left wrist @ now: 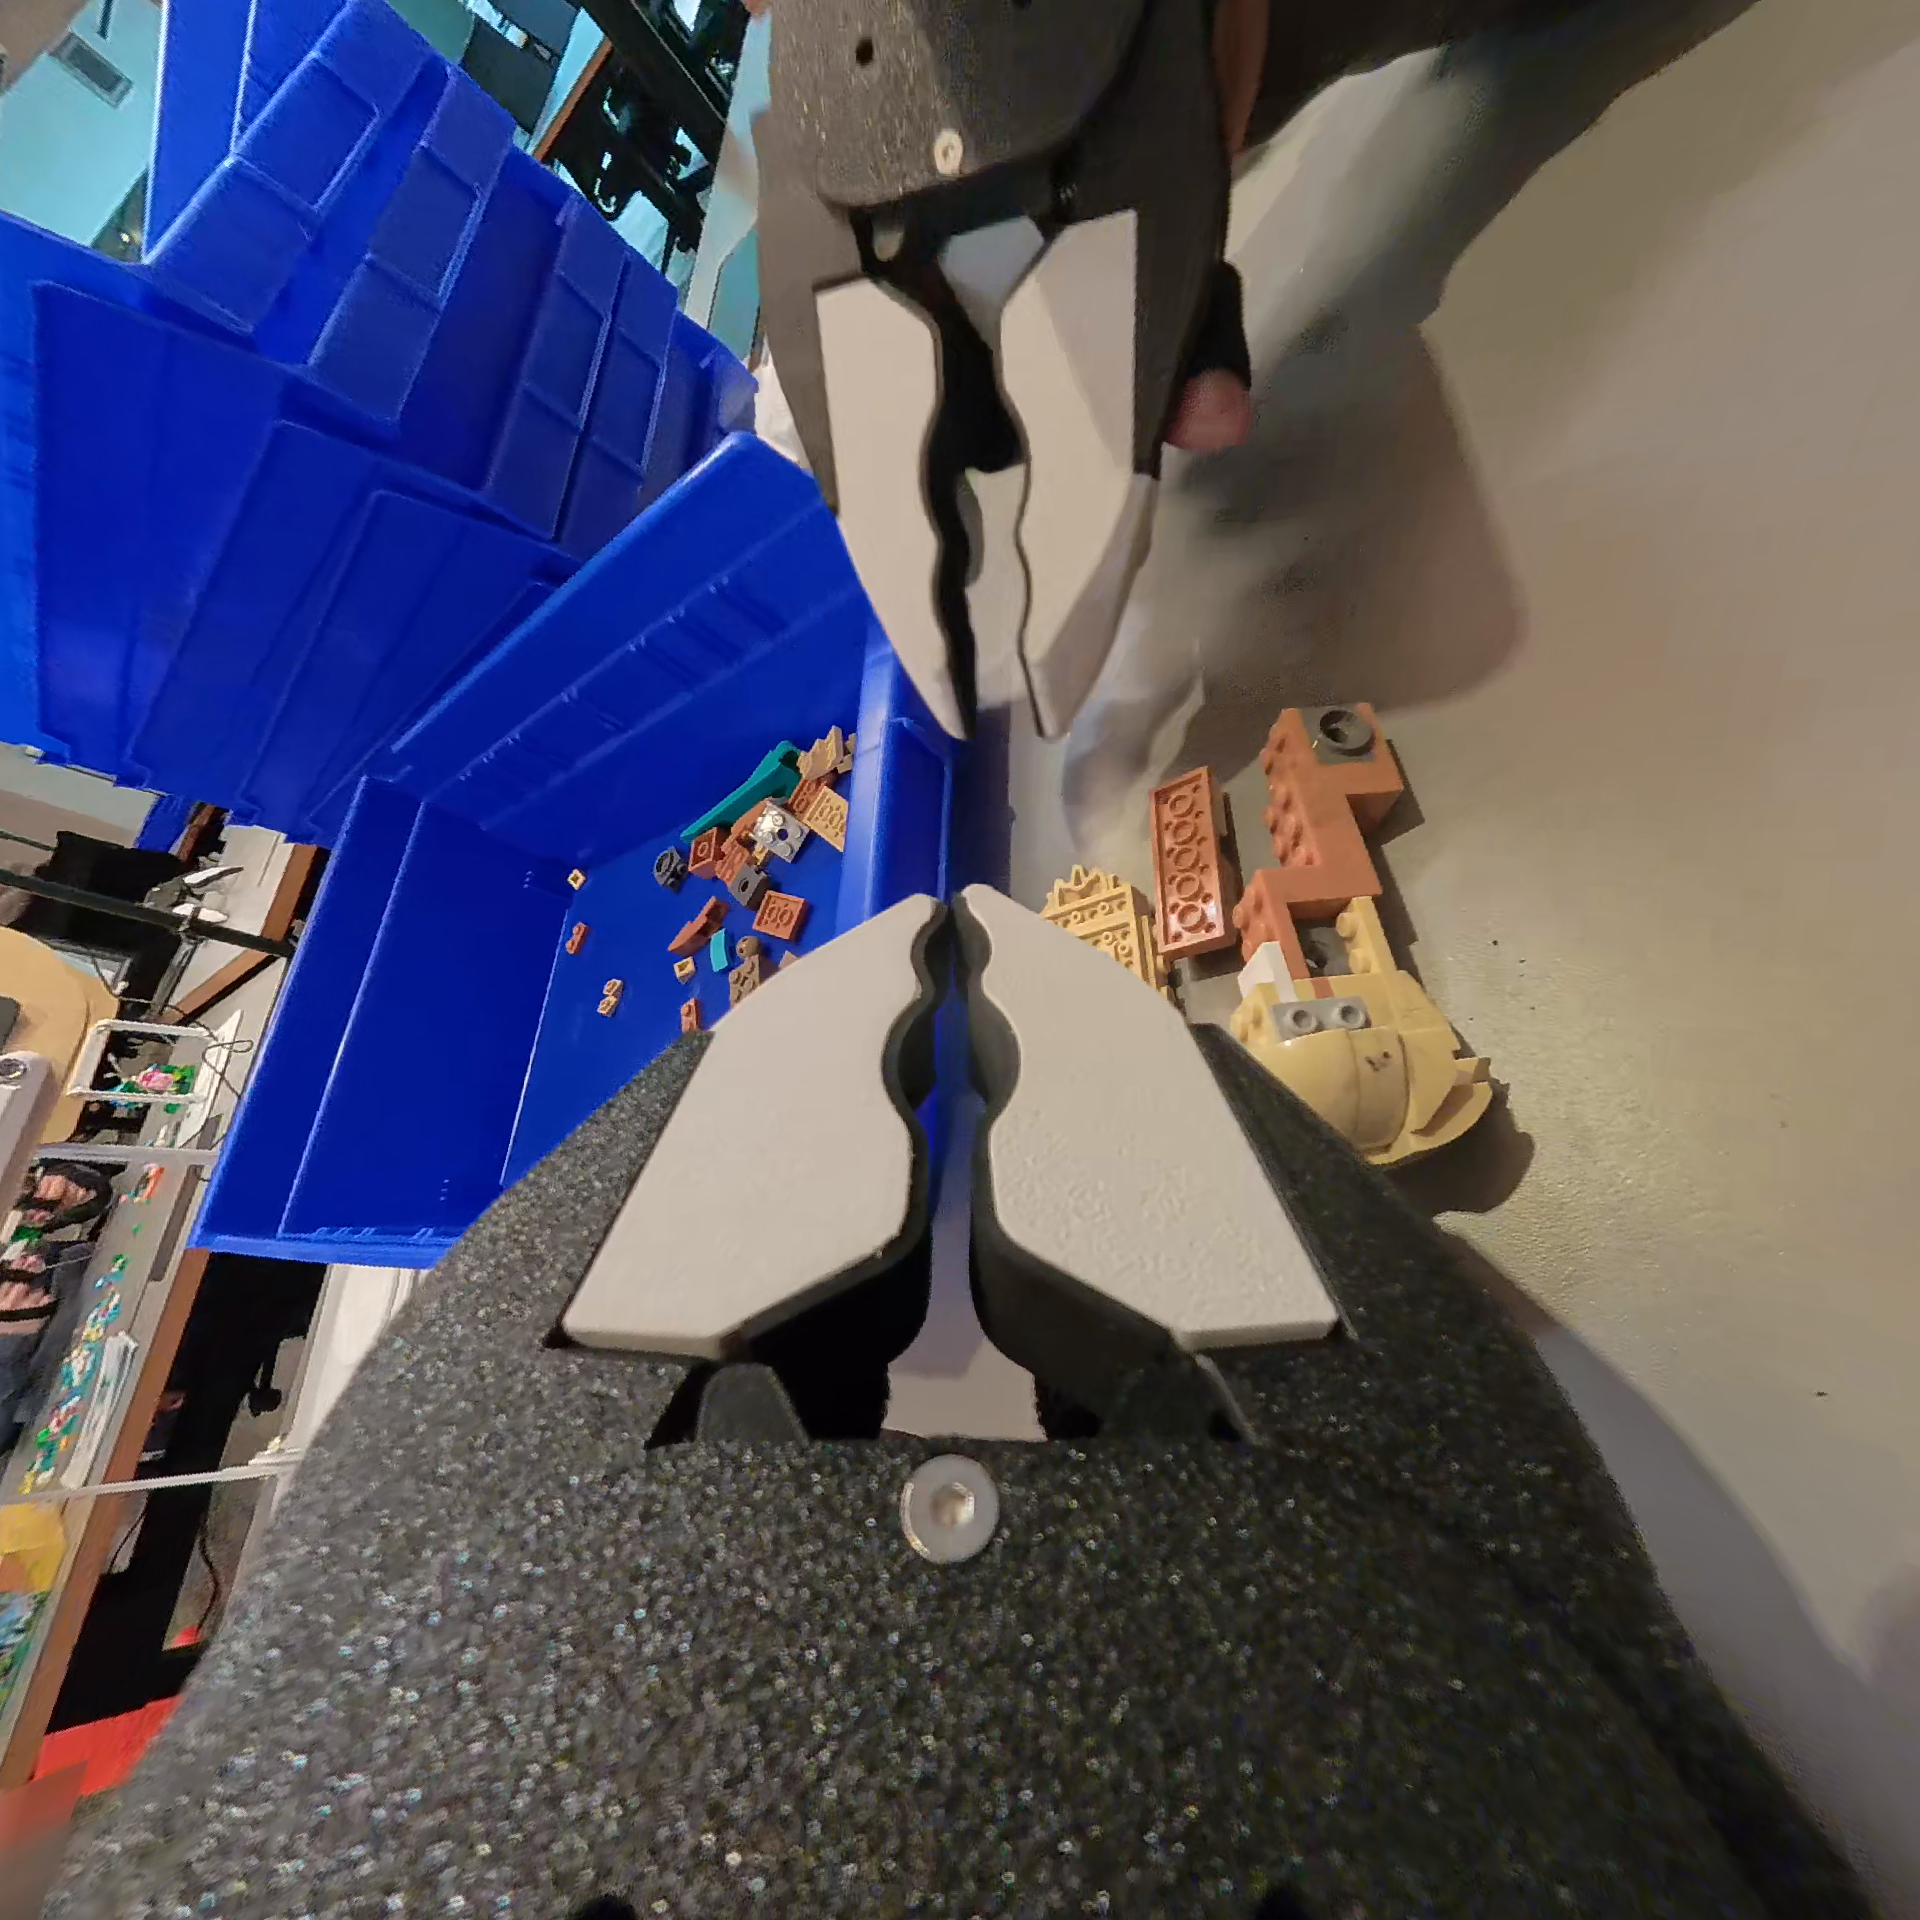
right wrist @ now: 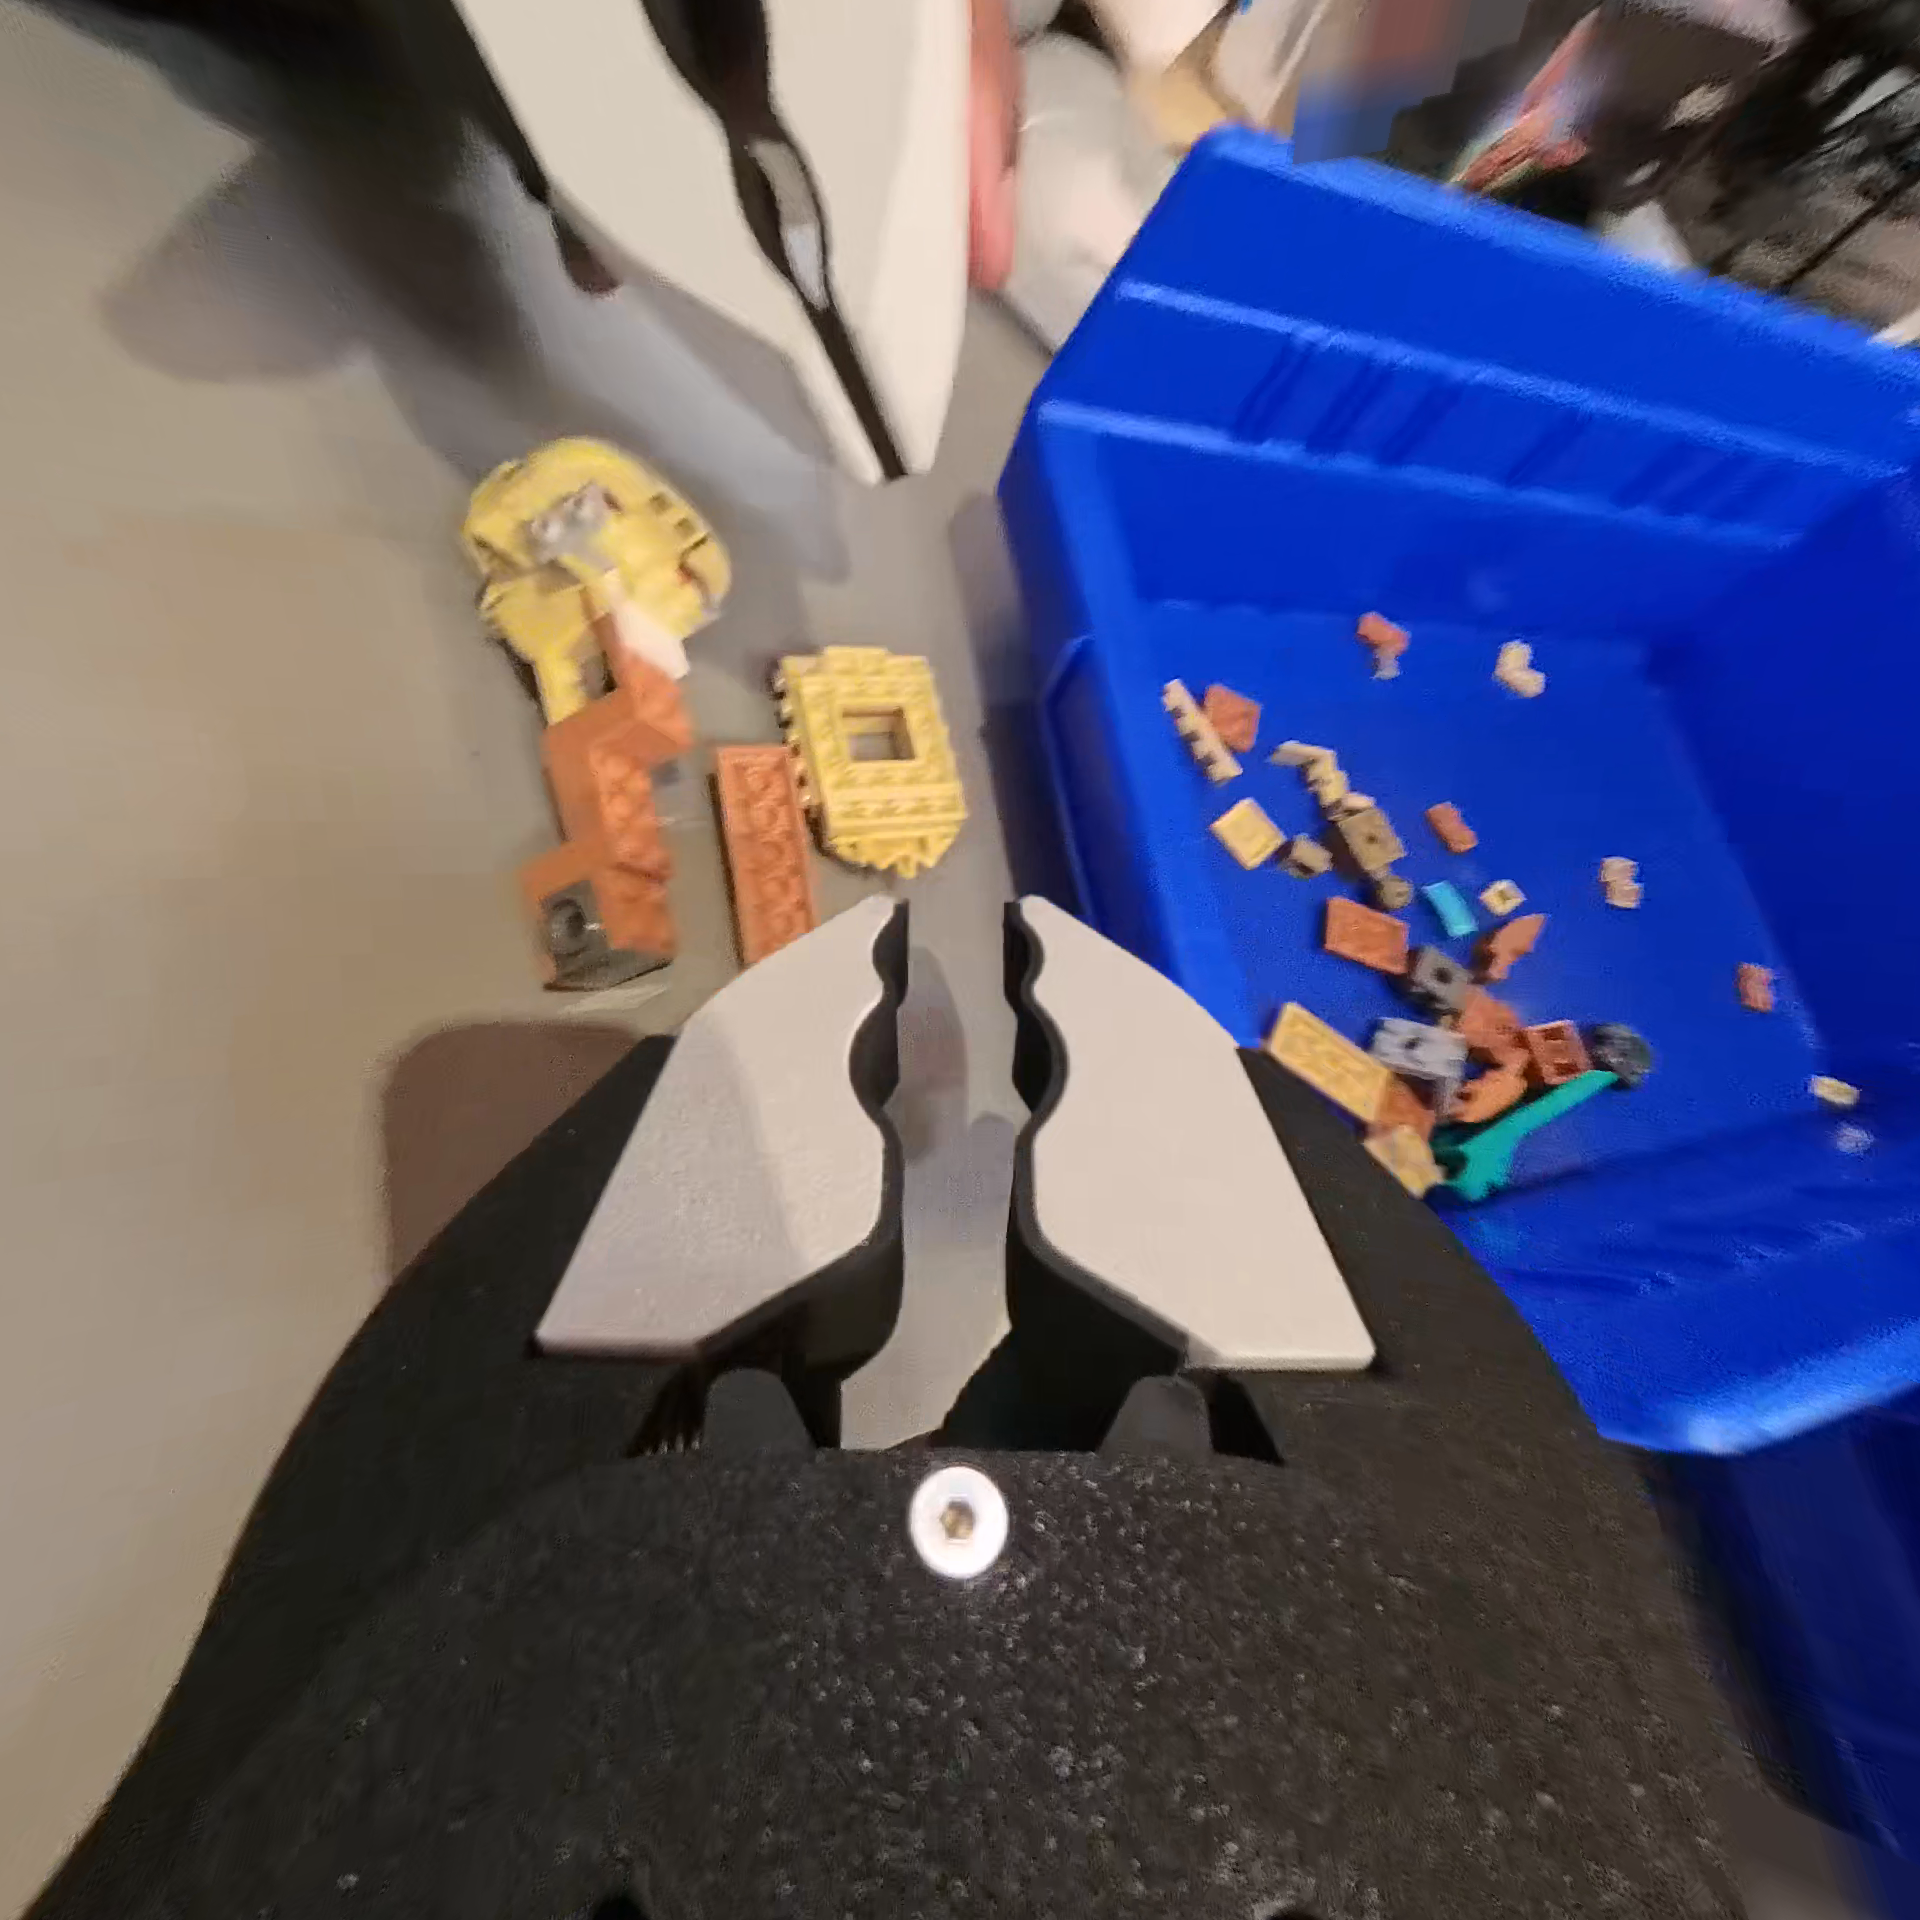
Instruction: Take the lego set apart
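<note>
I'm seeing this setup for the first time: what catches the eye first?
The bright blue bin dominates, with small brown, tan and teal bricks scattered inside. Beside it on the grey table lies a half-built tan and brown brick model. Both grippers hover empty: the left gripper shut at the bin's edge, the right gripper slightly open.

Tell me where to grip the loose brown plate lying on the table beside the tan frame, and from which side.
Grip the brown plate across its two long edges near the middle, coming from above with the right claw, which is open and nearest. It lies flat, long and narrow, so the short width probably suits the jaws. The tan frame crowds one long edge, so that finger has little room.
</note>
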`<state>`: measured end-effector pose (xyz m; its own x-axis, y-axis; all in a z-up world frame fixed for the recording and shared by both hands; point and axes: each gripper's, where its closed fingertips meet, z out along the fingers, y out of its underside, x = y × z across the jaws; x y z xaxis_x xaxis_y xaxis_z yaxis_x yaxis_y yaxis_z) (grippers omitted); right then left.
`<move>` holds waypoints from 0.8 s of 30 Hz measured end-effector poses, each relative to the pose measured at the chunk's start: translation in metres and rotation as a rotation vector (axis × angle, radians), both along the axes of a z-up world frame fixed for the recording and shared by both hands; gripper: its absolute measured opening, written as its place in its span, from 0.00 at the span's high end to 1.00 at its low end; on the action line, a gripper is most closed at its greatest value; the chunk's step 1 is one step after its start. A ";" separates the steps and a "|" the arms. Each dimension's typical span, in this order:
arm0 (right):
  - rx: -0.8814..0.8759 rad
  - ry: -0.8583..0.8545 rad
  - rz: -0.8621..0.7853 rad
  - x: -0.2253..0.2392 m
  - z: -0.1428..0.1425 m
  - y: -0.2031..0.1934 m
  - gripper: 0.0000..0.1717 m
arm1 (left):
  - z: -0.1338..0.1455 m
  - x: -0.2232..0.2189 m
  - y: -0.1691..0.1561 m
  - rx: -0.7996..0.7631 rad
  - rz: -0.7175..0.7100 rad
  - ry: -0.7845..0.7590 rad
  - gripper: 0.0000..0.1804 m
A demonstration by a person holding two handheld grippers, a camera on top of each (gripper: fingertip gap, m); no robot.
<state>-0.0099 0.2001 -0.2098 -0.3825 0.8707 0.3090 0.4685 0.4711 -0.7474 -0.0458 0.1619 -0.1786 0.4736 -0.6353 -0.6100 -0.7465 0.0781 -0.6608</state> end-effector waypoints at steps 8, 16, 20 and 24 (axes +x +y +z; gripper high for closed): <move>-0.129 -0.198 0.089 0.012 -0.035 -0.022 0.86 | -0.002 0.002 -0.002 -0.015 -0.013 -0.004 1.00; -0.098 -0.195 0.082 0.005 -0.041 -0.026 0.90 | -0.011 0.010 -0.007 -0.077 -0.044 -0.016 0.98; -0.053 -0.112 0.086 0.000 -0.027 -0.022 0.90 | -0.020 0.012 -0.008 -0.170 -0.041 -0.071 0.92; -0.010 -0.015 0.113 -0.002 -0.008 -0.024 0.90 | -0.016 0.017 -0.008 -0.223 -0.041 -0.181 0.89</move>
<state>-0.0120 0.1760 -0.2180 -0.4830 0.8246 0.2946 0.4235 0.5144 -0.7457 -0.0285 0.1543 -0.1951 0.5334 -0.7652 -0.3606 -0.6139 -0.0568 -0.7874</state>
